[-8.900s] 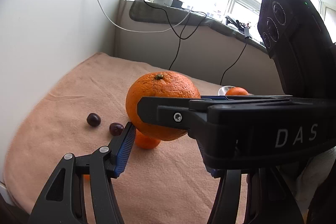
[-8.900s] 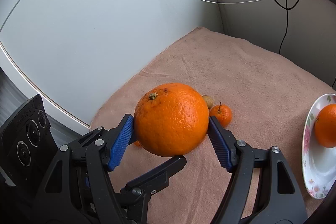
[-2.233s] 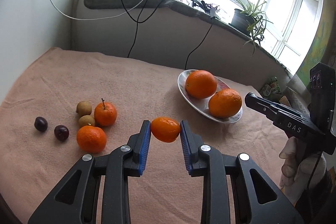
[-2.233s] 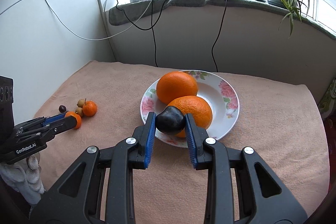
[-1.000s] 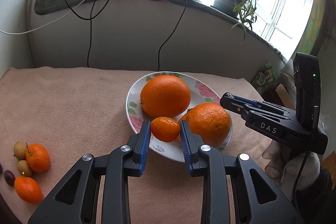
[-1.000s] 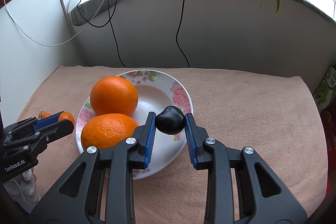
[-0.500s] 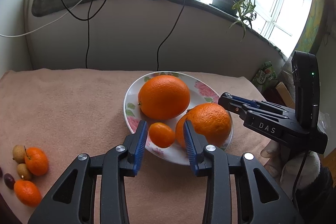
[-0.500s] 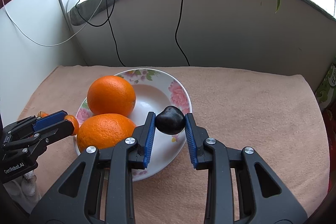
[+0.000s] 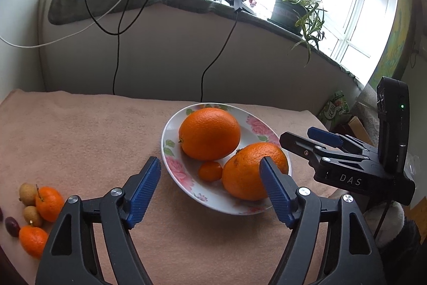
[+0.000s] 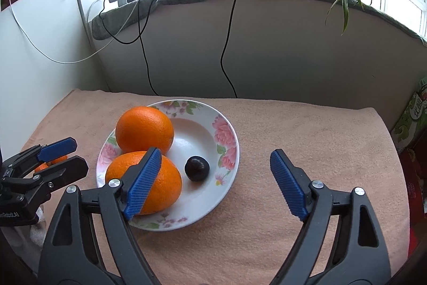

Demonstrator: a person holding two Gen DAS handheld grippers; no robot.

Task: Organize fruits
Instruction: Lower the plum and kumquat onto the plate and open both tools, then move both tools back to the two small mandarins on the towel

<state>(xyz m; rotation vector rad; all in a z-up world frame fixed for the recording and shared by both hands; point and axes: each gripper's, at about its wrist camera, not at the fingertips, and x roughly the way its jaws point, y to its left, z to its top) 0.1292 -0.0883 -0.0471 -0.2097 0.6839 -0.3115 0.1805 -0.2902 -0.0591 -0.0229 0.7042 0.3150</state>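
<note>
A white floral plate [image 9: 174, 167] [image 10: 226, 130] holds two large oranges [image 9: 209, 134] [image 9: 250, 171], a small mandarin [image 9: 210, 171] and a dark plum [image 10: 197, 168]. My left gripper [image 9: 210, 188] is open and empty just above the plate's near edge. My right gripper [image 10: 213, 183] is open and empty over the plate's right side, with the plum lying between and beyond its fingers. In the left wrist view the right gripper [image 9: 320, 139] shows at the plate's right.
On the peach cloth at the left lie two mandarins [image 9: 49, 199] [image 9: 33, 241], two brown longans [image 9: 28, 192], and a dark plum [image 9: 12, 226]. Cables [image 9: 213, 60] hang from the windowsill. A potted plant [image 9: 291, 10] stands on the sill.
Both grippers have opened. The left one let the small mandarin go onto the plate, the right one let the dark plum go onto the plate.
</note>
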